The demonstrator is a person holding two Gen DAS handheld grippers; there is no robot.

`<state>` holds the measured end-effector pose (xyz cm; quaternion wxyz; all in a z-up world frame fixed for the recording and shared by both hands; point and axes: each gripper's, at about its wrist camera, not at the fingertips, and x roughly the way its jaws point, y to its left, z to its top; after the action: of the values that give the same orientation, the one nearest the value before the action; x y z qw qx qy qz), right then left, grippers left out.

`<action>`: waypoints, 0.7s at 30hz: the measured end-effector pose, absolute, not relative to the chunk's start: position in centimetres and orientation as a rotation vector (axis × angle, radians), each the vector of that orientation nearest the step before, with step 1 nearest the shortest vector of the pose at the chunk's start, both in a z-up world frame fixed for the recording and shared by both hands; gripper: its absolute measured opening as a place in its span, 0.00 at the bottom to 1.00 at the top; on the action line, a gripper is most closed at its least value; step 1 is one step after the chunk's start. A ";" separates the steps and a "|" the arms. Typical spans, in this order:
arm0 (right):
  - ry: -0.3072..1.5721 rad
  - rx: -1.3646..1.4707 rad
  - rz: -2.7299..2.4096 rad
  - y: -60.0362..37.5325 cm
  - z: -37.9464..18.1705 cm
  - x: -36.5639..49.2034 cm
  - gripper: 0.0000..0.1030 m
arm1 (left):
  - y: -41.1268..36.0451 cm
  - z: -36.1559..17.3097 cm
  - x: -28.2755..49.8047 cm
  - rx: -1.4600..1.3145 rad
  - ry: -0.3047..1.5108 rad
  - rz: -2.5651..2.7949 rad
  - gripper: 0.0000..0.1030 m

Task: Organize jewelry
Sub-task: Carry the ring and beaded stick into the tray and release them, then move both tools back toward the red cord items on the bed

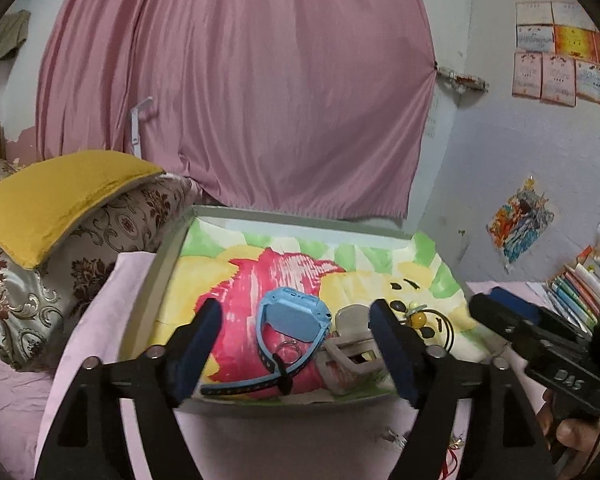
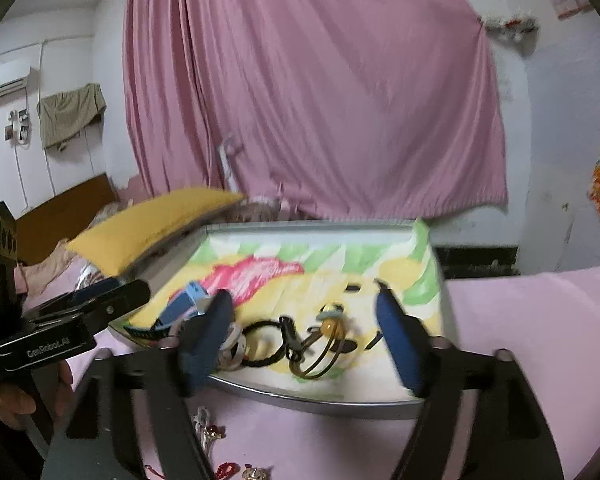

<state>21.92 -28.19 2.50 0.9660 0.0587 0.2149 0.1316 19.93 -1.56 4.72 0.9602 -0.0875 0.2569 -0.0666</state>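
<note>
Jewelry lies gathered in a shallow tray (image 1: pixel 168 248) lined with a painted sheet of yellow, green and pink, set on a pink cloth (image 1: pixel 100 320) over a bed. In the left wrist view the left tongs (image 1: pixel 294 348) stand spread wide over the near part of the tray, pinching nothing; between their blue pads (image 1: pixel 198 344) lie a light blue watch (image 1: pixel 292 312) with its strap curled round a small clear ring (image 1: pixel 290 354), and just to its right a greyish hair claw clip (image 1: pixel 350 354). Further right sits a hair tie with yellow beads (image 1: pixel 416 316), partly hidden behind the right-hand pad. The right wrist view is blurred; there the right tongs (image 2: pixel 304 340) are likewise spread apart and empty, above a black cord with a clasp (image 2: pixel 276 336) and the yellow-beaded tie (image 2: pixel 332 324). A few small trinkets (image 2: pixel 208 428) rest on the pink cloth in front of the tray, outside it. Each gripper shows at the edge of the other's view, with a hand (image 1: pixel 572 436) wrapped round its handle. A yellow cushion (image 1: pixel 56 196) lies left of the tray, and a pink curtain (image 1: pixel 240 80) hangs behind.
</note>
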 end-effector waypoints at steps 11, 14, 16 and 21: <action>0.260 0.093 0.254 -28.4 4.4 17.0 0.98 | -1.2 5.7 16.0 -0.173 0.398 -0.107 0.99; 0.243 0.083 0.254 -28.4 4.5 16.0 0.98 | -1.3 5.8 15.1 -0.167 0.376 -0.116 0.99; 0.234 0.075 0.250 -28.5 4.5 15.2 0.98 | -1.3 6.0 14.5 -0.166 0.365 -0.121 0.99; 0.243 0.053 0.261 -28.9 4.5 14.0 0.98 | -1.4 6.1 13.1 -0.159 0.355 -0.132 0.99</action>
<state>14.03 -28.86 4.48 0.9838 0.0265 0.1206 0.1300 13.12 -1.35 6.06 0.9790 -0.0788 0.1762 -0.0653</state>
